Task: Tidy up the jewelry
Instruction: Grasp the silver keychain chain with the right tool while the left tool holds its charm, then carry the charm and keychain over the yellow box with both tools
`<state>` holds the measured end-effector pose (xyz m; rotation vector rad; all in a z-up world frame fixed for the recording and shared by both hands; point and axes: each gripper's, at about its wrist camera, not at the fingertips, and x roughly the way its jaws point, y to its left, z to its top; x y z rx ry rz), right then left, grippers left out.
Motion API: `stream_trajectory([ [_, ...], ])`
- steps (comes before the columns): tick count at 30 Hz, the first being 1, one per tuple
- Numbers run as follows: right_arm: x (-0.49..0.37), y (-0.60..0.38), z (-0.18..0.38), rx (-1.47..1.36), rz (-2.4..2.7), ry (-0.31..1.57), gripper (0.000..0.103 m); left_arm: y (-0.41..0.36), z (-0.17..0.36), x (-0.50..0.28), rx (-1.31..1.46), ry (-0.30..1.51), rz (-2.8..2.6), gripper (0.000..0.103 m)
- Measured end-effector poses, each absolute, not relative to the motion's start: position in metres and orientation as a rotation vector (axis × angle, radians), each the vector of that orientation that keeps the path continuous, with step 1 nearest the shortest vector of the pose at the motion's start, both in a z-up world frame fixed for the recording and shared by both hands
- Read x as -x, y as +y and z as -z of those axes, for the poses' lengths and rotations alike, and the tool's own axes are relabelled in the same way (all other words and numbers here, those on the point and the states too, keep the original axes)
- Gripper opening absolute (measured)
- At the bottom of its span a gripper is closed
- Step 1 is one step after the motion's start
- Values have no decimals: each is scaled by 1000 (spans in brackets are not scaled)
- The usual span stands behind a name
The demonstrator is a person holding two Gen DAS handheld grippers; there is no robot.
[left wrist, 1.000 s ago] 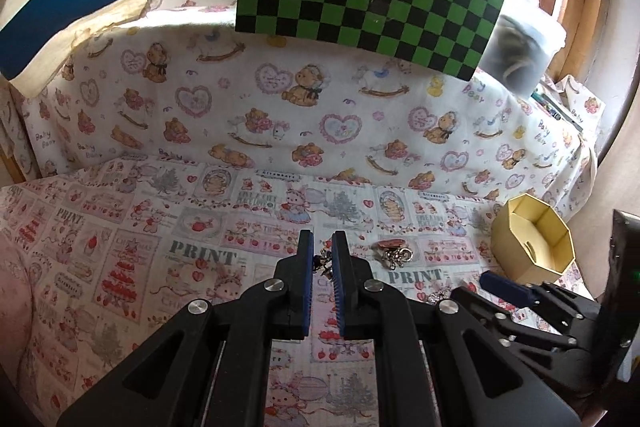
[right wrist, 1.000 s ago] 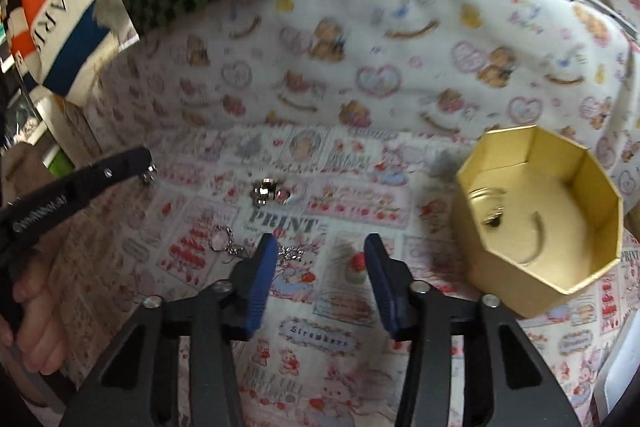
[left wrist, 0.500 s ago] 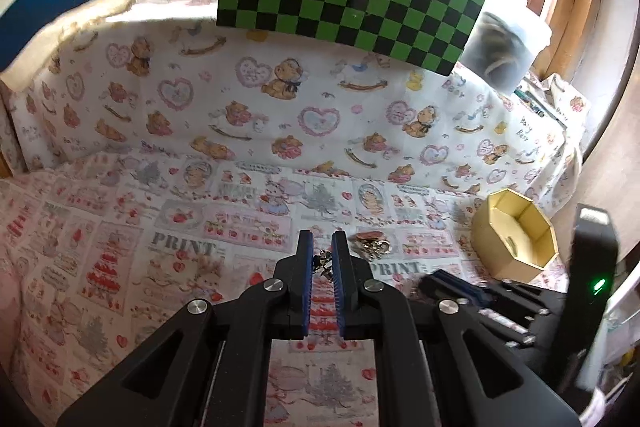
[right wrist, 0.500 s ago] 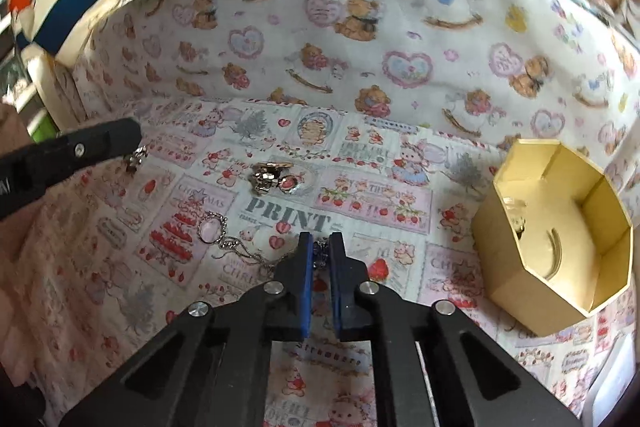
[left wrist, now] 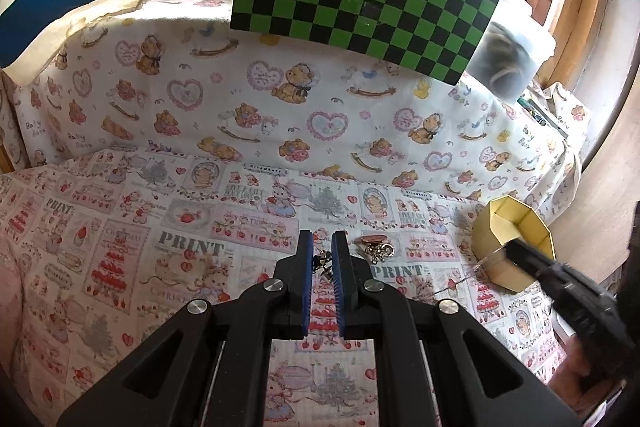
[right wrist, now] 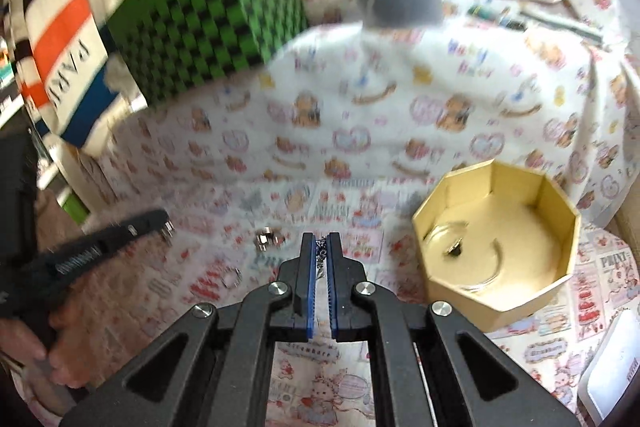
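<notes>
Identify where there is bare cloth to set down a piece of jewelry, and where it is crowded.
Free: the printed cloth left of the left tongs, up to the teddy-bear drape. Crowded: between the loose charm and the gold octagonal box.

Bright daylight; right view motion-blurred.

A second ago the right tool [right wrist: 319,241] stood wide open over the chain [right wrist: 320,259] on the patterned cloth [right wrist: 352,223]; it has since clamped onto that chain and lifted, swinging toward the yellow box [right wrist: 496,243], the view now motion-blurred.
</notes>
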<state>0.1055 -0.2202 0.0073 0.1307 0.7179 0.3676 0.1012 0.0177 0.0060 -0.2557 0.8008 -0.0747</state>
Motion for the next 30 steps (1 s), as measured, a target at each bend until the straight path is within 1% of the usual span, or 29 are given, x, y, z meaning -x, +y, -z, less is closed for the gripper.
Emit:
stream_trajectory([
  [15, -77, -250, -45, -168, -306, 526, 6, 13, -11, -97, 226, 770, 70, 8],
  [19, -72, -256, -52, -136, -208, 469, 5, 9, -17, -91, 201, 738, 67, 8],
  [26, -70, -276, -60, -139, -118, 411, 5, -6, -19, -88, 139, 703, 74, 8],
  [30, -76, -288, -60, -182, -103, 430, 5, -11, -22, -85, 125, 704, 59, 8],
])
